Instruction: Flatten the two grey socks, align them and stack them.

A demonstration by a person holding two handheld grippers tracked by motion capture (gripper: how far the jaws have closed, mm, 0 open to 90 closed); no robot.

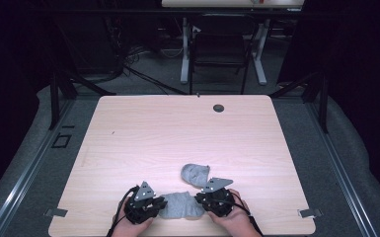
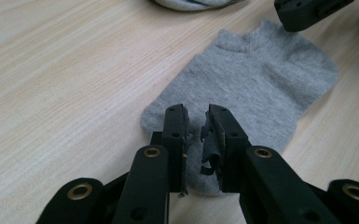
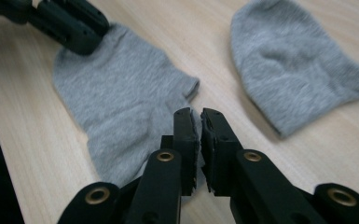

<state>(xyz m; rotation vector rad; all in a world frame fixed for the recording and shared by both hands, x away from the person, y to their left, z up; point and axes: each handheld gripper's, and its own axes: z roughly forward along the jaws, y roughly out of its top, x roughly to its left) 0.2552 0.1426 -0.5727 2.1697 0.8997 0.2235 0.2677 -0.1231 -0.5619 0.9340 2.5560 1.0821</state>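
Observation:
A flat grey ankle sock (image 1: 180, 206) lies near the table's front edge between my two grippers. My left gripper (image 1: 160, 203) sits at its left end. In the left gripper view the left gripper (image 2: 198, 116) has its jaws a small gap apart over the sock (image 2: 251, 79), which lies flat and unpinched. My right gripper (image 1: 200, 200) is at the sock's right end. In its own view the right gripper (image 3: 196, 116) shows a narrow gap over the edge of the sock (image 3: 121, 93), with no fabric lifted. A second, crumpled grey sock (image 1: 196, 174) lies just behind.
The light wooden table (image 1: 177, 128) has a dark round hole (image 1: 218, 108) near its far edge. A black chair (image 1: 222, 44) and white desk legs stand on the floor beyond. Both hands rest at the table's front edge.

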